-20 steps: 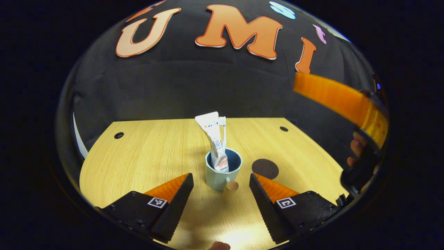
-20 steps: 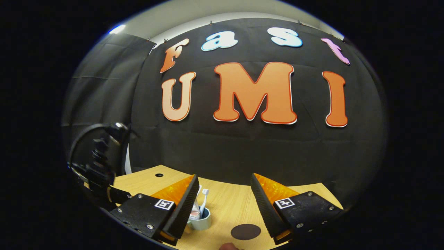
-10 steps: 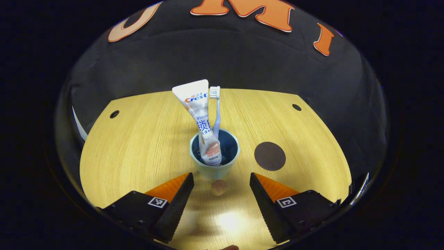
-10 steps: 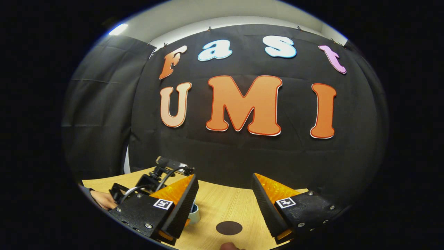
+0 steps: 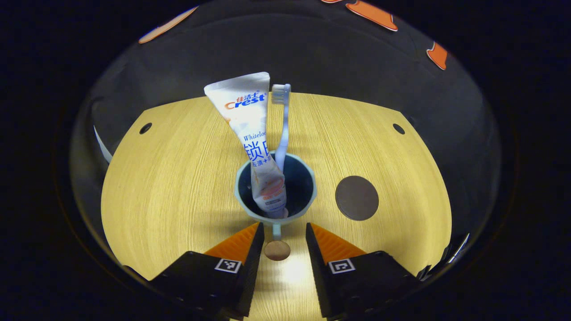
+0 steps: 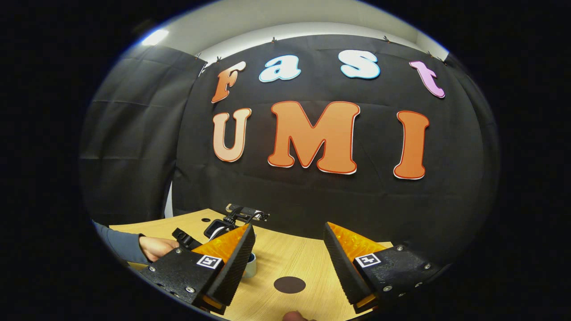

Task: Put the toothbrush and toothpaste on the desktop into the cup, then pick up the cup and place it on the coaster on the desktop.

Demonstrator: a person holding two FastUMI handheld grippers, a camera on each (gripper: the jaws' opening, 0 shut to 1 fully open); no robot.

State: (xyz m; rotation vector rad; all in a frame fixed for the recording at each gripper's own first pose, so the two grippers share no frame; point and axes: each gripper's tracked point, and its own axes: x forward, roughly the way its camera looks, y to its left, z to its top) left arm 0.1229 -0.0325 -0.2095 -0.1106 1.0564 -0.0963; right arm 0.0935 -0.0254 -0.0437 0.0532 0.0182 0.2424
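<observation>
Closer to the cup (image 5: pixel 275 189) now than half a second ago, left tongs (image 5: pixel 279 232) narrowed from a wide spread to a slim gap astride the cup's handle (image 5: pixel 276 231); whether the fingers (image 5: pixel 247 243) yet touch that handle, cannot tell. Round knob (image 5: pixel 277 250) of the handle seen between the fingers, just above the tabletop (image 5: pixel 178 187). Cup standing upright near the middle of the tabletop, well clear of every edge. Toothpaste (image 5: pixel 256 133) upright inside the cup, cap end down, flat crimped end up and leaning left. Toothbrush (image 5: pixel 282 125) also in the cup, just right of the tube and touching it, bristle head uppermost. Dark round coaster (image 5: pixel 357 197) lying flat on the tabletop, right of the cup, near but apart from it, bare.

From the right gripper view: right tongs (image 6: pixel 289 247) held high above the near side of the tabletop (image 6: pixel 285 263), spread wide, gripping nothing. Coaster (image 6: pixel 289 284) visible between and below the fingers. Pale rim of the cup (image 6: pixel 250 265) peeking out beside the left-hand finger. Left gripper body (image 6: pixel 232 218) low over the tabletop farther left, with a hand (image 6: pixel 156 247) and a sleeve (image 6: pixel 118 243) behind it.
</observation>
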